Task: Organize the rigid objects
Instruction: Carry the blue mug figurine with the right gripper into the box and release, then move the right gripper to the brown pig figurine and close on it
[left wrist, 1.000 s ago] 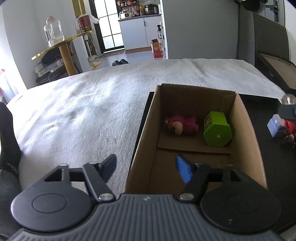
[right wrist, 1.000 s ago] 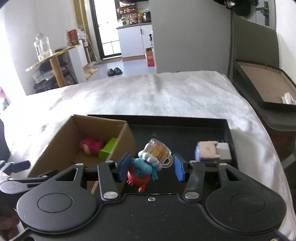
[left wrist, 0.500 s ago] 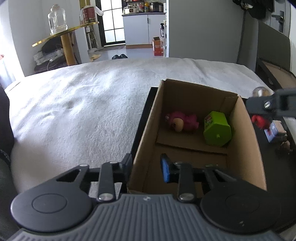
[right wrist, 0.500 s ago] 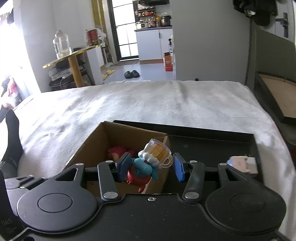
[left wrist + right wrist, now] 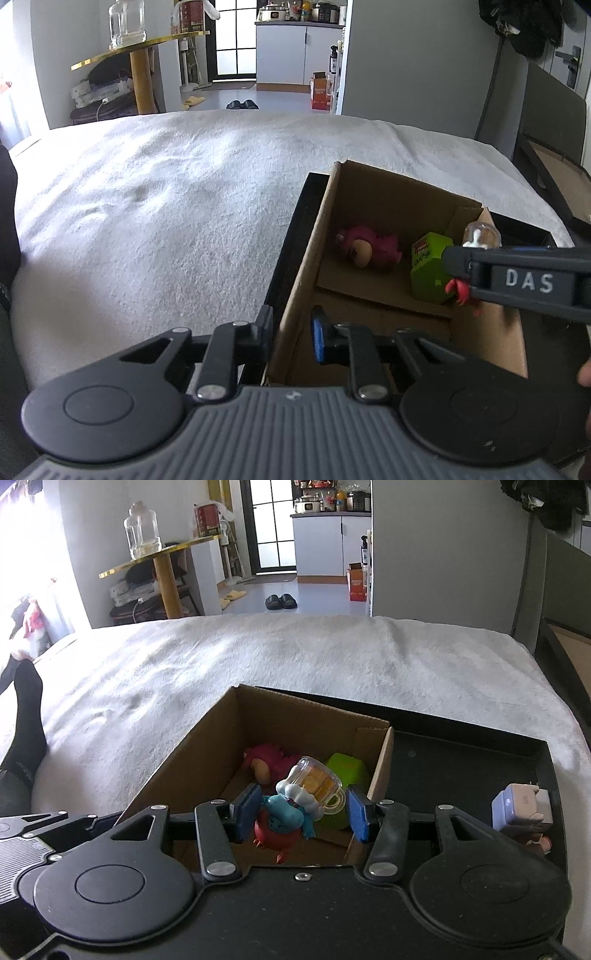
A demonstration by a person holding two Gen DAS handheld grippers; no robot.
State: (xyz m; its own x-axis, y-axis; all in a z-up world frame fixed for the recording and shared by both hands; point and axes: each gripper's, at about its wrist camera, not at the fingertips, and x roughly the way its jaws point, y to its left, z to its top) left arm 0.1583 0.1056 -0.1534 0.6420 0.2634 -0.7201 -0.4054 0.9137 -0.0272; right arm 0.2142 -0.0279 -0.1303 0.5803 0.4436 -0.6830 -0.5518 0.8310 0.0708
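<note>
A white bedcover [image 5: 295,657] fills the middle of both views. On it, at lower right, a black tray [image 5: 461,760] carries an open cardboard box [image 5: 207,746]. The left gripper [image 5: 291,332] has its jaws closed on the box's near wall, seemingly to steady it. The right gripper [image 5: 301,812] holds a toy figure with a beer mug [image 5: 295,808] over the box, above a pink toy [image 5: 266,760] and a green block [image 5: 345,771]. The drop-in step looks in hand; next the jaws must open. A small lilac toy [image 5: 521,808] waits at the tray's right edge.
</note>
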